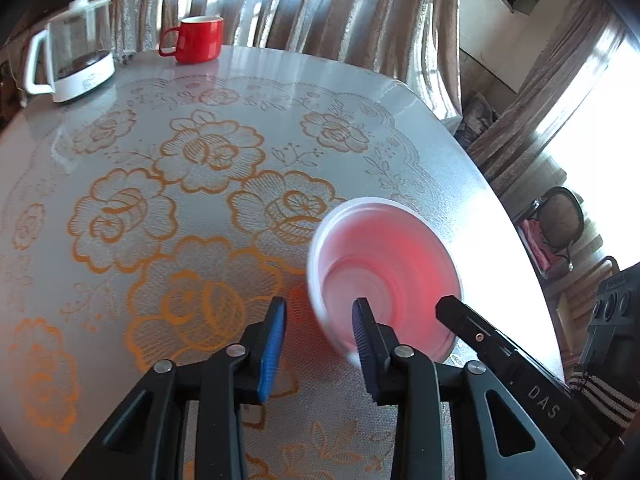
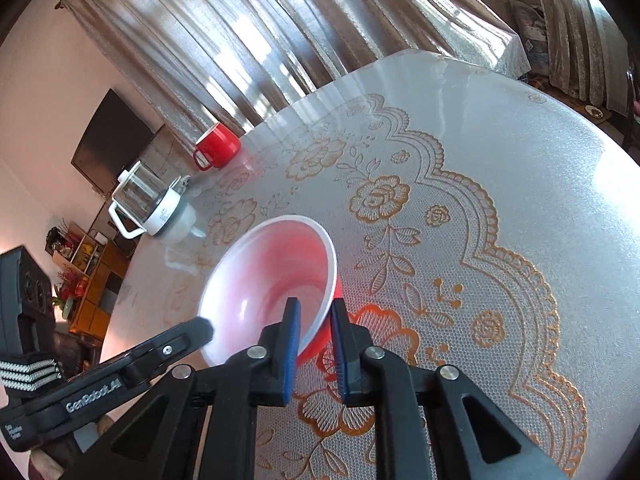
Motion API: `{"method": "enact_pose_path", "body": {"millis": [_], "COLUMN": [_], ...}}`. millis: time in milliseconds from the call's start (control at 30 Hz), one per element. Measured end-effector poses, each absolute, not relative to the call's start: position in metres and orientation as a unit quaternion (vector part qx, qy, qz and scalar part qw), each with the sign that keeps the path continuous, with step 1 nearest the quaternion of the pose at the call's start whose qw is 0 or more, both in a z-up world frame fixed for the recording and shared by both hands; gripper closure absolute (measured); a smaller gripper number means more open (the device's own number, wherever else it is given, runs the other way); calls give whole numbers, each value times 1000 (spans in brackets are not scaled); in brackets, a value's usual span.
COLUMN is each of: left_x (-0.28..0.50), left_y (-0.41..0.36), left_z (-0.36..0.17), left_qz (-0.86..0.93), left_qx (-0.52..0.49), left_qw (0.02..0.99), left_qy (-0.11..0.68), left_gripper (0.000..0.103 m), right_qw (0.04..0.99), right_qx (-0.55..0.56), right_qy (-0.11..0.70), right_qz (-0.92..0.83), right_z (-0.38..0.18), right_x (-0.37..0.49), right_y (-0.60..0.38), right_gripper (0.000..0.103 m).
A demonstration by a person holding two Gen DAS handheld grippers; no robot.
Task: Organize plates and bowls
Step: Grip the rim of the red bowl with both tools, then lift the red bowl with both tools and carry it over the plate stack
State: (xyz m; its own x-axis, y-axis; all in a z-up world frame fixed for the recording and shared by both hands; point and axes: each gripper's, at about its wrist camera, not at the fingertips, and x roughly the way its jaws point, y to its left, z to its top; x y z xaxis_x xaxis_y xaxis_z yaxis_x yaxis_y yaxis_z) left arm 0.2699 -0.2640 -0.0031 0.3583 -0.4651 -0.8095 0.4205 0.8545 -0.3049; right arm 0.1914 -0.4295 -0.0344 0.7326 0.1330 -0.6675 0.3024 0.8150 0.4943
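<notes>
My right gripper (image 2: 315, 354) pinches the near rim of the bowl (image 2: 268, 276), one blue pad inside the white wall, the other against its red outside, the jaws narrowed onto the rim. The bowl tilts above the lace-patterned table (image 2: 500, 184), its mouth turned toward me. My left gripper (image 1: 319, 344) hangs with jaws parted wide and nothing between them, its right pad over the bowl's rim at the bowl's seven o'clock; whether they touch is unclear. At eleven o'clock, far across the table, stand a red mug (image 1: 198, 39) and a glass kettle (image 1: 72, 52).
</notes>
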Motion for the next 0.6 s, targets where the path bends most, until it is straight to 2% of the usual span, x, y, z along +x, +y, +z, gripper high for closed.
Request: {"method": "enact_pose_path", "body": {"millis": [600], "left_x": [225], "left_y": [-234], "left_z": [3], "left_qz": [-271], "left_qx": [-23], "left_qw": [827], "left_qy": [492], "left_gripper": [73], "right_qw": [872], "right_qx": [316], "right_qy": [372], "right_qz": [-23], "right_z": [-32], "right_x": [163], "right_y": [-405], "right_gripper": [92]}}
